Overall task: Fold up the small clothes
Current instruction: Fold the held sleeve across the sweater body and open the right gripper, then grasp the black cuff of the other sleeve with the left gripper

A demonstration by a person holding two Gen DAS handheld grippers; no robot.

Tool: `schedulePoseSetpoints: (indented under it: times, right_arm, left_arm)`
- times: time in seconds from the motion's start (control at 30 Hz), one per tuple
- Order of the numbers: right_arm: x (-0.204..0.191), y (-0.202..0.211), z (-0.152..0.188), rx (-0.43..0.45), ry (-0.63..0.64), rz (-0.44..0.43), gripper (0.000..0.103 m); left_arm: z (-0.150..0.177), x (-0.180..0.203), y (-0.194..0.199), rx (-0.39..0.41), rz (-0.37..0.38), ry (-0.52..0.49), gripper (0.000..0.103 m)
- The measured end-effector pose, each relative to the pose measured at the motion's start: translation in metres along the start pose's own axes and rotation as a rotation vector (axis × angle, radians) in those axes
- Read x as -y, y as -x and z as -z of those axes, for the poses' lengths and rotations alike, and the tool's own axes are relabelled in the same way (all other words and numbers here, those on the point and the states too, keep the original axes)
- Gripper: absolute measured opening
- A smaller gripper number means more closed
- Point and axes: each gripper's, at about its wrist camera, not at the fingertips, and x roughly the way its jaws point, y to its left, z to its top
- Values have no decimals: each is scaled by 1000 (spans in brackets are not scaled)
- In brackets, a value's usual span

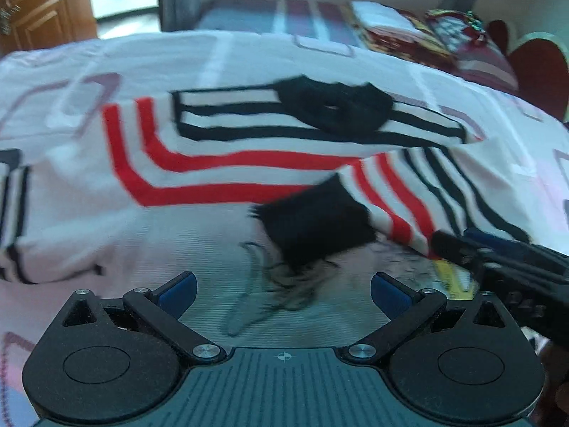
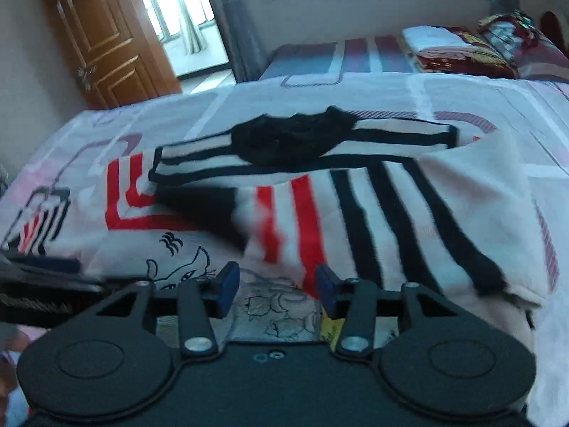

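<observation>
A small white sweater (image 1: 227, 149) with red and black stripes and a black collar (image 1: 334, 106) lies flat on the bed. One sleeve is folded in across the body, and its black cuff (image 1: 316, 224) rests above a cartoon print. My left gripper (image 1: 282, 293) hovers open over the print with nothing between its blue pads. In the right wrist view, the sweater (image 2: 313, 213) has the striped sleeve and its blurred cuff (image 2: 202, 206) lying across it. My right gripper (image 2: 277, 286) stands open just in front of the sleeve, gripping nothing. Its dark fingers (image 1: 458, 245) enter the left wrist view from the right.
The bed sheet (image 1: 249, 57) is pale pink with square patterns. Folded blankets (image 1: 387, 25) are stacked at the far end, beside a red heart-shaped headboard (image 1: 537, 67). A wooden door (image 2: 103, 35) stands beyond the bed's left corner. The other gripper (image 2: 35, 284) shows at the left edge.
</observation>
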Motion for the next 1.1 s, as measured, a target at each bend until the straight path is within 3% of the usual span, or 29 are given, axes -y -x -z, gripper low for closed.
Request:
schedulePoseSetpoints:
  times: [0.1,0.23,0.53,0.57,0.6,0.63,0.67,0.73,0.77,0.8,0.83,0.9,1.1]
  right_arm:
    - [12,26,5,65,-19,65,49]
    - [36,49,12,109,-38,147,54]
    - [61,54,25,133,-76,175,56]
    - [64,55,25,131,-76,181,56]
    - [67,54,26,130,-83,184,56]
    - [69,54,25,128,-91,182,56]
    - [72,55,26,128,-99,181,56]
    - [75,56,27,130,-105,186,57]
    - [76,56,27,129,-108,185,57]
    - [78,56,27,129,-110,185,57]
    - [78,55,27,130,-111,187,57]
    - [81,56,27,136,-112,193,57]
    - [91,59,24,163,-119,246,57]
  left_arm:
    - [-2,6,-13,-27,54,26,103]
    - [3,-6,-26,-59,170,191,102]
    - [-12,1,-50,11,144,246,100]
    - [-12,4,-50,26,153,246,91]
    - [-12,4,-47,43,189,239,62]
    - [-13,4,-48,39,236,234,55]
    - [-13,6,-49,30,250,234,55]
    - [-14,10,-50,44,236,202,51]
    - [-14,11,-50,51,229,197,44]
    - [-14,10,-48,57,224,198,27]
    - [-15,8,-48,62,241,212,19]
    - [-16,6,-42,87,231,211,12]
    - [-32,-3,-12,219,244,195,10]
